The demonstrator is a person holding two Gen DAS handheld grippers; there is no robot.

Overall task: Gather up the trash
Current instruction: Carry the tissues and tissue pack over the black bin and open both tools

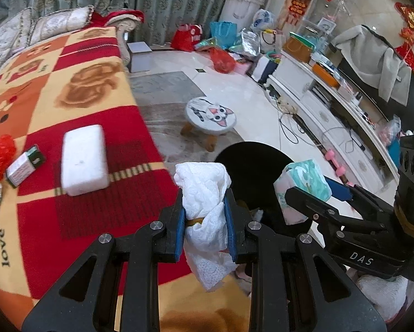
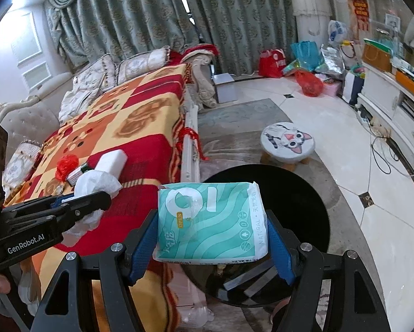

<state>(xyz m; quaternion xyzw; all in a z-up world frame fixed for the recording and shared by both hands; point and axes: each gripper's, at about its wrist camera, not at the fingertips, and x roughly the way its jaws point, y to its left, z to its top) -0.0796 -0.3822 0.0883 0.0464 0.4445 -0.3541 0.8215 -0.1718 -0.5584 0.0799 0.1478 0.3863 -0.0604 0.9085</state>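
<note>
Meanwhile, both hands loaded | left gripper clamped on crumpled white tissue, at the blanket's edge | right gripper clamped wide across teal tissue pack, long axis jaw to jaw | black bin just ahead and below, nearer the right hand.

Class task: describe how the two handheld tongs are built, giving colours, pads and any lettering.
Both tongs, left and right, are black linkage frames with silver pivot screws and blue pads. White lettering reads "GenRobot.AI" on the left body, "DAS" on the right.
</note>
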